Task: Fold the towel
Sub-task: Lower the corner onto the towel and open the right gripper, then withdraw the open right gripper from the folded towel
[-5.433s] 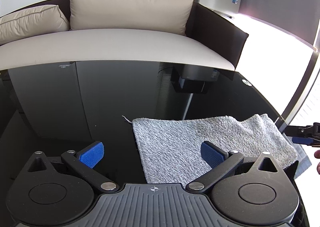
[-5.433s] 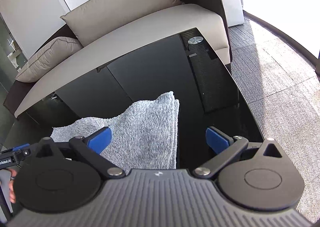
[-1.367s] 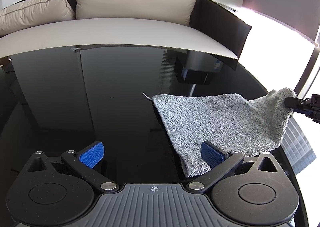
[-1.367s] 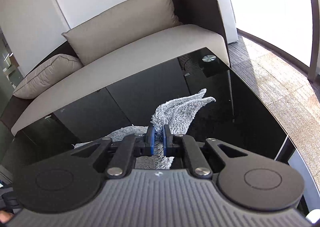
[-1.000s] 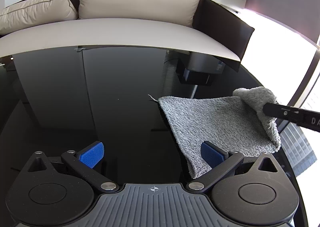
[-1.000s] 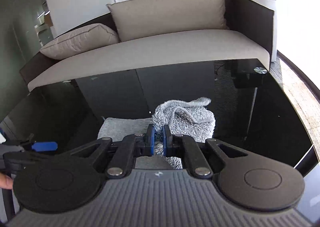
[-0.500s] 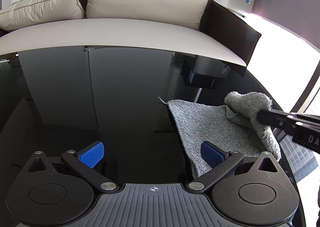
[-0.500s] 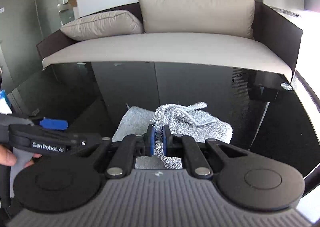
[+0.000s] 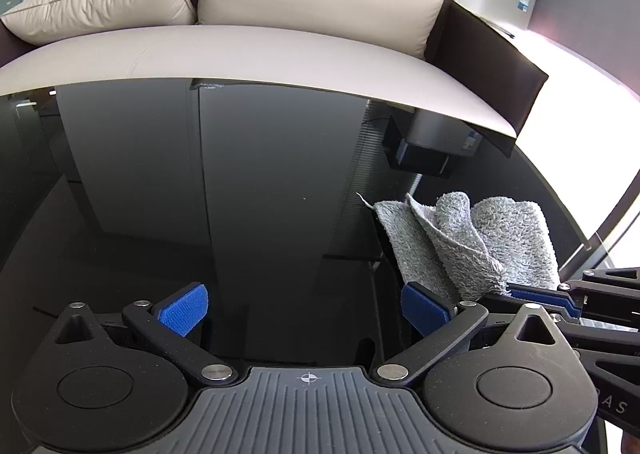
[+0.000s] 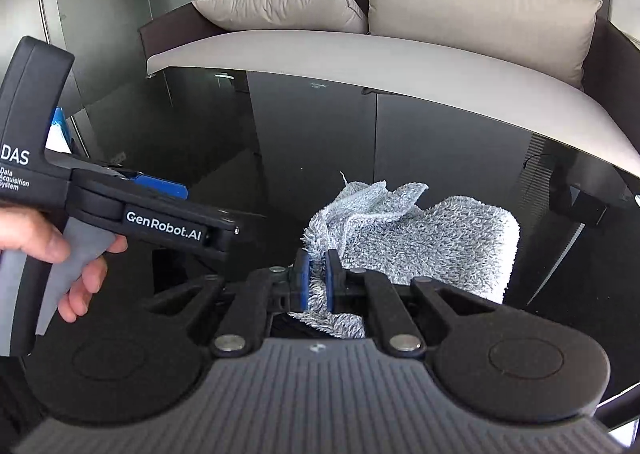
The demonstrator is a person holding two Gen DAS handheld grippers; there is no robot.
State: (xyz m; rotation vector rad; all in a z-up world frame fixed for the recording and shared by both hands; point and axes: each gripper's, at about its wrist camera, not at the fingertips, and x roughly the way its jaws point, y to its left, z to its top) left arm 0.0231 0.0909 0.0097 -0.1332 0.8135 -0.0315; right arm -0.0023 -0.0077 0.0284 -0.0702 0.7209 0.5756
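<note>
the grey towel [image 9: 492,238] is seen lying near the right edge of the black glass table [image 9: 248,182], doubled over on itself, with a rounded fold on its far right side and a loose, peaked flap raised along its left side. a thin thread is seen sticking out from its far left corner. one corner of the towel is pinched between the blue pads of the right gripper [image 10: 316,270], whose fingers are pressed together on the cloth; in the left wrist view the same gripper [image 9: 516,292] is seen coming in from the right, with the frayed tip of the towel held at its tips. the left gripper [image 9: 304,308] is held spread wide, with nothing between its pads [image 9: 182,308], low over bare glass just left of the towel; its right pad is seen just beside the towel's near edge, though contact cannot be told. in the right wrist view the left gripper's body is seen at the left, held by a hand [image 10: 52,250] wrapped around a grey handle. a wide stretch of dark, reflective glass is left uncovered to the left of and beyond the towel. the far edge of the table is bordered by a beige sofa [image 9: 240,50] with two cushions, and the right edge curves close past the towel.
</note>
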